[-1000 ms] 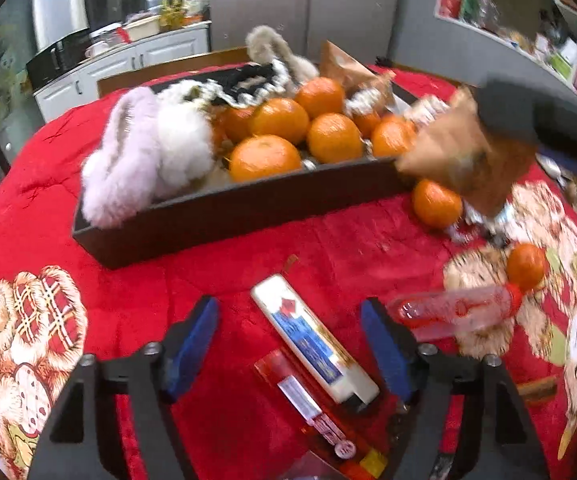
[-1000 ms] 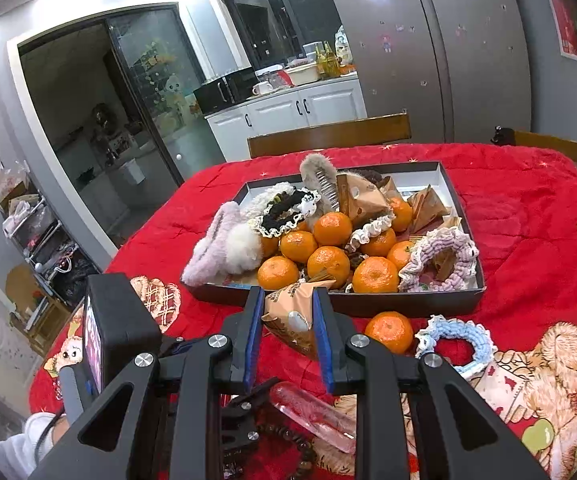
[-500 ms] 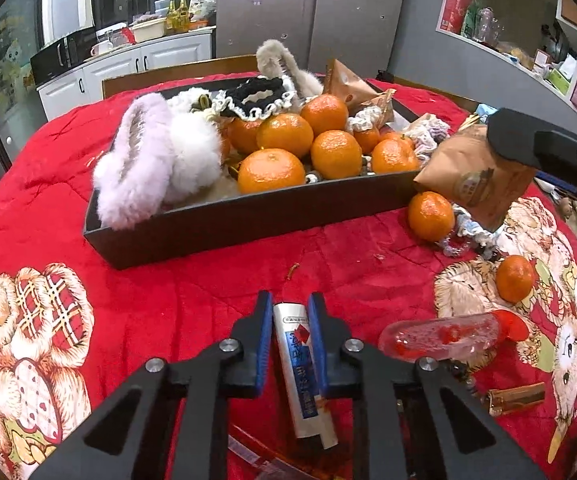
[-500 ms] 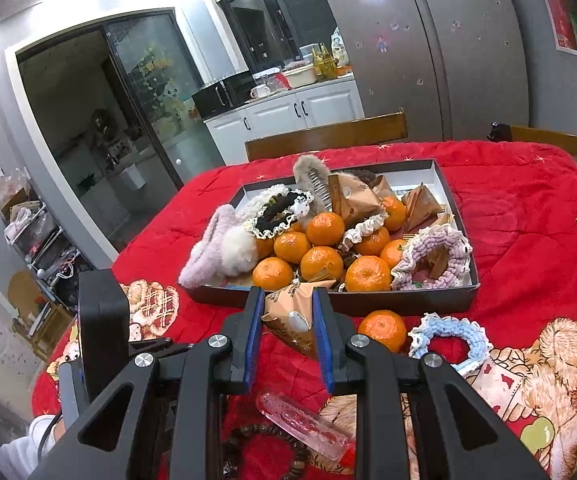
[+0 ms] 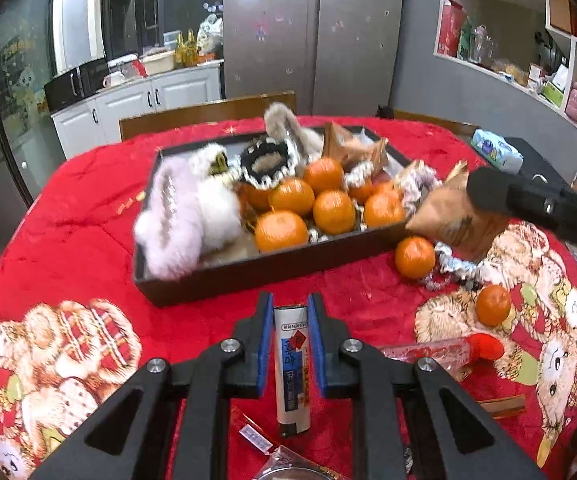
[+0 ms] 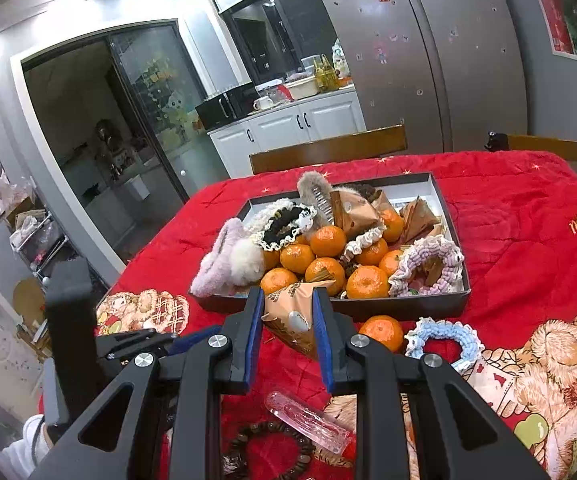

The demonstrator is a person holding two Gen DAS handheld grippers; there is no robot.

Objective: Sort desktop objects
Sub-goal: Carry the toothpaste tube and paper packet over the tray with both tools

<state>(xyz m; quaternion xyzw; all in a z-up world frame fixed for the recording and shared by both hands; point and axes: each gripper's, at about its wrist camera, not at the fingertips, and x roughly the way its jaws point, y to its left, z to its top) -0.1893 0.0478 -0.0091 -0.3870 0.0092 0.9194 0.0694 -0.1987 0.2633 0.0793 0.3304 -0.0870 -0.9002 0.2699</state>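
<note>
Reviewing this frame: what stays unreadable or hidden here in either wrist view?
- White tube in the left tongs: label print too small to read, left wrist view.
- Brown snack packet in the right tongs: its sides covered by the pads, right wrist view.
- Bead bracelet: partly behind the tongs' frame, right wrist view.
- Tray contents: motion-blurred, left wrist view.

Left gripper (image 5: 291, 322) clamping white tube (image 5: 291, 364), black tray (image 5: 256, 270) beyond
</note>
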